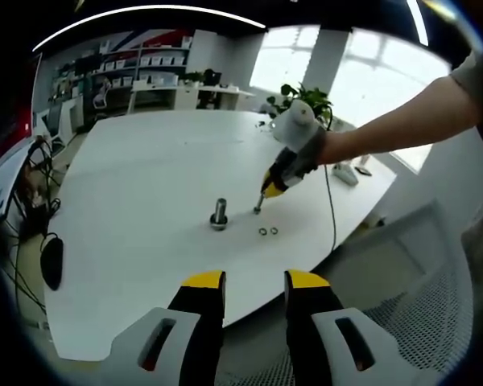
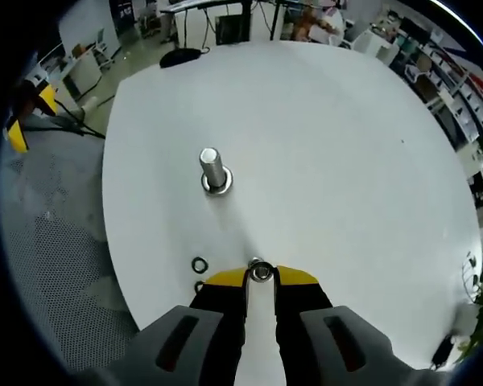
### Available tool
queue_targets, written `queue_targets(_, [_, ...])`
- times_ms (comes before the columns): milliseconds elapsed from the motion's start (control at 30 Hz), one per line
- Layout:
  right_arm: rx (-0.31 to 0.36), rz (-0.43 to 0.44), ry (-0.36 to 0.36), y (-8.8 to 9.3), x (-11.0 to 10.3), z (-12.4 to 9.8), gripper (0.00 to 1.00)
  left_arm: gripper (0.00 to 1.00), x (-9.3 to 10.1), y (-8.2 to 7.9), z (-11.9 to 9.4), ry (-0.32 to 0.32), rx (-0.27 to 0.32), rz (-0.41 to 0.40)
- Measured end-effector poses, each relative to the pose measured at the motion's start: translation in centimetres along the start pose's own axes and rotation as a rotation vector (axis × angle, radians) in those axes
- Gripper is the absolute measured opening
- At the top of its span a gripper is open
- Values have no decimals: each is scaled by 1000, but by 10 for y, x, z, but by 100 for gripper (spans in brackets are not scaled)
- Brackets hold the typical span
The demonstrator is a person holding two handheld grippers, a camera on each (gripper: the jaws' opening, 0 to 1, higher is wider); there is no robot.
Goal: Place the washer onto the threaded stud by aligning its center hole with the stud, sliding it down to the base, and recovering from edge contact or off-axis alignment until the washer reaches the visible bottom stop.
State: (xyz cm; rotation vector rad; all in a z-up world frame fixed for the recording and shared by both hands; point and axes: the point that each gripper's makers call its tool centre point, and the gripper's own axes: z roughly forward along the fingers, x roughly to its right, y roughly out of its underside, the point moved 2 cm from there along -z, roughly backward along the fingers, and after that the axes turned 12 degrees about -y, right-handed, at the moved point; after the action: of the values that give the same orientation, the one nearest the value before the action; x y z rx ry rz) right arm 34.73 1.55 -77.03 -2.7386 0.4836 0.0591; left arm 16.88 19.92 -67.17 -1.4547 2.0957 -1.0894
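washer (image 2: 261, 272) pinched in right hand-held gripper (image 2: 260, 277), stud (image 2: 212, 168) upright

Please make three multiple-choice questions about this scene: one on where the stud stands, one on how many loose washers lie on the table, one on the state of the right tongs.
1. Where does the threaded stud stand?
A. upright on the white table
B. on the floor
C. held in the left tongs

2. How many loose washers lie flat on the table?
A. none
B. two
C. five

3. What are the right tongs doing?
A. open and empty
B. shut on the stud
C. shut on a washer

Key: 1 A, the stud rises from the tabletop; 2 B, two small rings lie side by side; 3 C, a washer sits between the yellow tips.
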Motion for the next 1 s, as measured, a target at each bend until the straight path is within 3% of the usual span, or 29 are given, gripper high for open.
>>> queue_targets(1000, [-67,70,-37,11,4,41,14,27,-1,3,1,-8,-14,-3])
